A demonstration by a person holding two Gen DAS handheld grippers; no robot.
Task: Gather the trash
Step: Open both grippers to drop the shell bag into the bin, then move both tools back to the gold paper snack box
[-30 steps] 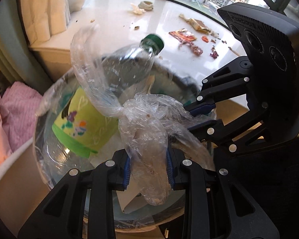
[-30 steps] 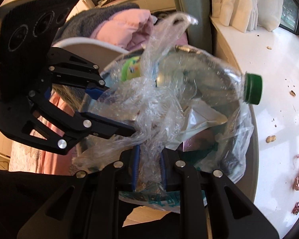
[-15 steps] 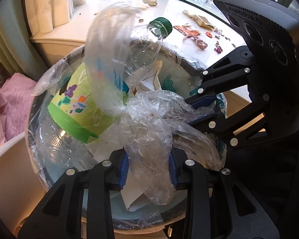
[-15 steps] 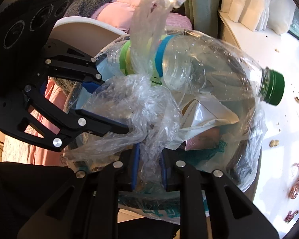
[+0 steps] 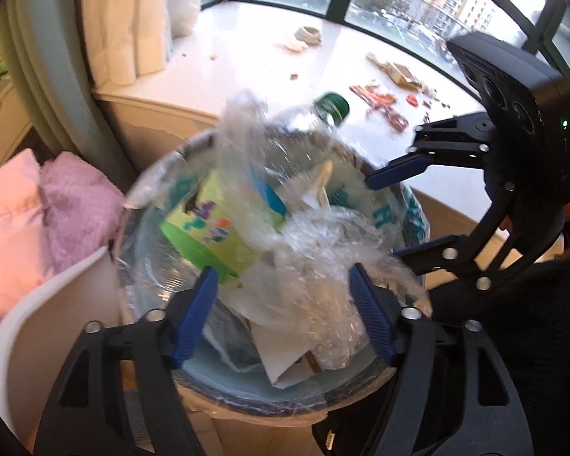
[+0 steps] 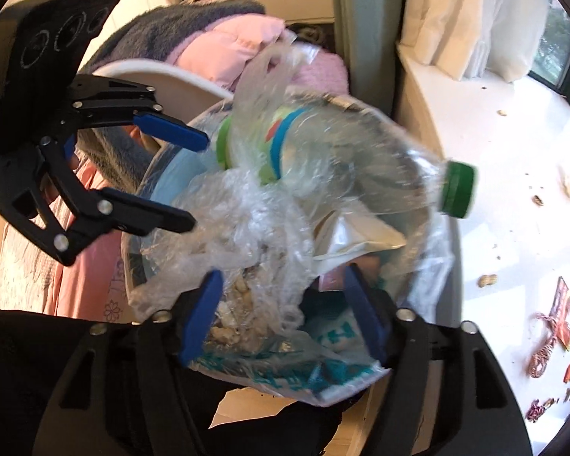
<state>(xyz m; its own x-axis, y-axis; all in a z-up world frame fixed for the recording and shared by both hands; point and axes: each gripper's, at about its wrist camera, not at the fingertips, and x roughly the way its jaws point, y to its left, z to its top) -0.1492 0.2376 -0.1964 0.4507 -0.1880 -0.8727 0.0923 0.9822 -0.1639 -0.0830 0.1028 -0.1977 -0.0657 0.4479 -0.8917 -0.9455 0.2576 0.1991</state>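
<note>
Knotted clear bag of scraps lies atop the full bin, against a green-capped bottle. Both claws, left claw and right claw, have just opened wide and released it. Litter remains on the window ledge; a chair crowds the bin's side.

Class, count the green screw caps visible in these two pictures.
1: the green cap on the clear plastic bottle lying across the top of the bin's trash. Others may be buried.
</note>
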